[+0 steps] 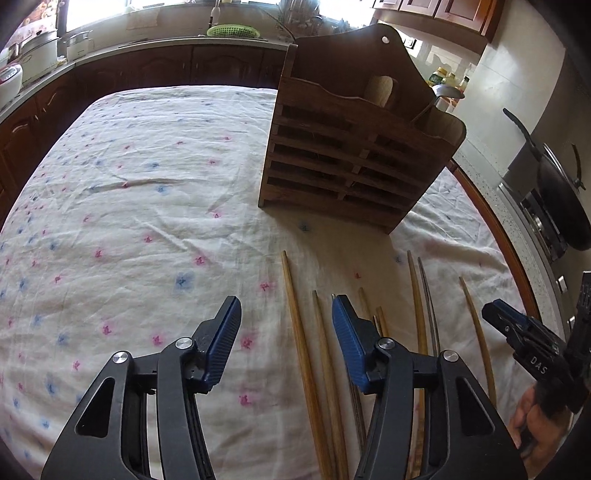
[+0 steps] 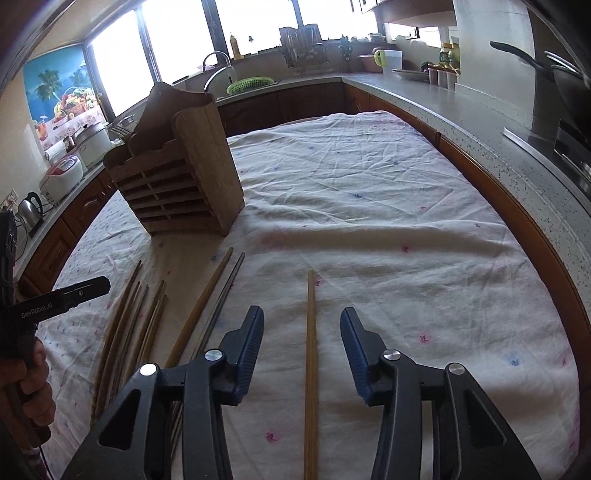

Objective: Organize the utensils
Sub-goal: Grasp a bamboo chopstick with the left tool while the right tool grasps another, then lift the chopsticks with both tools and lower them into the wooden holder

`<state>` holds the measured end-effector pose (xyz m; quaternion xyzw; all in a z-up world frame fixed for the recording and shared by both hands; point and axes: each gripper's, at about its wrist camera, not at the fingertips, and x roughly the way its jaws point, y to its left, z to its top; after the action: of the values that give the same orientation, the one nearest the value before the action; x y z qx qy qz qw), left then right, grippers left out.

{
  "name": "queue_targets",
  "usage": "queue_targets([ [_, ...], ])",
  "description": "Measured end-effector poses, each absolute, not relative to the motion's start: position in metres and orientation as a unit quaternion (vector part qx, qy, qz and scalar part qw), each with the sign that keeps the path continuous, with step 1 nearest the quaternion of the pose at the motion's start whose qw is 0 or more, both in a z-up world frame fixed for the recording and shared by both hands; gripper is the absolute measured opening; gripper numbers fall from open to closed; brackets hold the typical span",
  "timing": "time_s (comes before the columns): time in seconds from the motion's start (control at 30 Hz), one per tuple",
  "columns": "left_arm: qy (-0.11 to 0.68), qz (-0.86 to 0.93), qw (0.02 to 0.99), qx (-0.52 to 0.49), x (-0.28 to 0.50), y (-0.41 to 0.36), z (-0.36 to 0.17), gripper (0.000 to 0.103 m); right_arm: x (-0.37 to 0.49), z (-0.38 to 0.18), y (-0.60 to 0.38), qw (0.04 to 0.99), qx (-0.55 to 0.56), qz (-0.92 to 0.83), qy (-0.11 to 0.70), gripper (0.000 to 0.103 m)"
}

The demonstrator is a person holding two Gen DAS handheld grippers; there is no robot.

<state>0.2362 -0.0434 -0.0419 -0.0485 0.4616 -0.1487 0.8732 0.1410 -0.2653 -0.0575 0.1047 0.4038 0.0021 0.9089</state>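
- Wooden utensil holder (image 1: pixel 351 147) (image 2: pixel 177 173): the landmark; it stands upright on the floral tablecloth (image 1: pixel 129 184) (image 2: pixel 369 206), slatted front toward both cameras. A pale rounded handle (image 1: pixel 380 90) and a thin metal handle (image 1: pixel 424 110) rise from its upper compartment.
- Chopsticks: all lie flat on the cloth on the camera side of the holder, pointing roughly toward it.
- Two brown chopsticks (image 1: pixel 314 354) lie side by side nearest the holder's left front corner, in the left wrist view.
- A short cluster (image 1: pixel 380 321) lies partly hidden behind the left gripper's right finger.
- A wooden stick and a grey metal stick (image 1: pixel 424 306) (image 2: pixel 214 295) lie together before the holder's right corner.
- Single chopstick (image 2: pixel 311 362) (image 1: pixel 476 332): lies apart from the rest, farthest to the right of the holder.
- Left gripper (image 1: pixel 286 321) (image 2: pixel 85 288): jaws spread wide, holding nothing; it hovers over the cloth before the holder, its right finger above the cluster.
- Right gripper (image 2: pixel 302 332) (image 1: pixel 495 314): jaws spread wide, holding nothing; the single chopstick runs between its two fingers, touching neither. Whether the fingertips touch the cloth cannot be told.
- Kitchen counter (image 2: pixel 424 96): runs behind and to the right of the holder, carrying a green basket (image 2: pixel 247 85) (image 1: pixel 232 31).
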Motion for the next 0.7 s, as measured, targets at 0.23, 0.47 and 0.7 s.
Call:
queue_targets([
  [0.23, 0.495, -0.154, 0.855, -0.031, 0.265, -0.053, -0.058, 0.024, 0.169, -0.071, -0.261, 0.896, 0.074, 0.0, 0.437, 0.026],
  [0.47, 0.478, -0.153, 0.864, 0.034, 0.264, -0.074, -0.061, 0.012, 0.175, -0.074, -0.254, 0.895, 0.043, -0.005, 0.444, 0.007],
  [0.7, 0.476, -0.169, 0.863, 0.016, 0.256, -0.066, -0.057, 0.005, 0.167, -0.064, -0.253, 0.899, 0.068, 0.014, 0.432, 0.005],
])
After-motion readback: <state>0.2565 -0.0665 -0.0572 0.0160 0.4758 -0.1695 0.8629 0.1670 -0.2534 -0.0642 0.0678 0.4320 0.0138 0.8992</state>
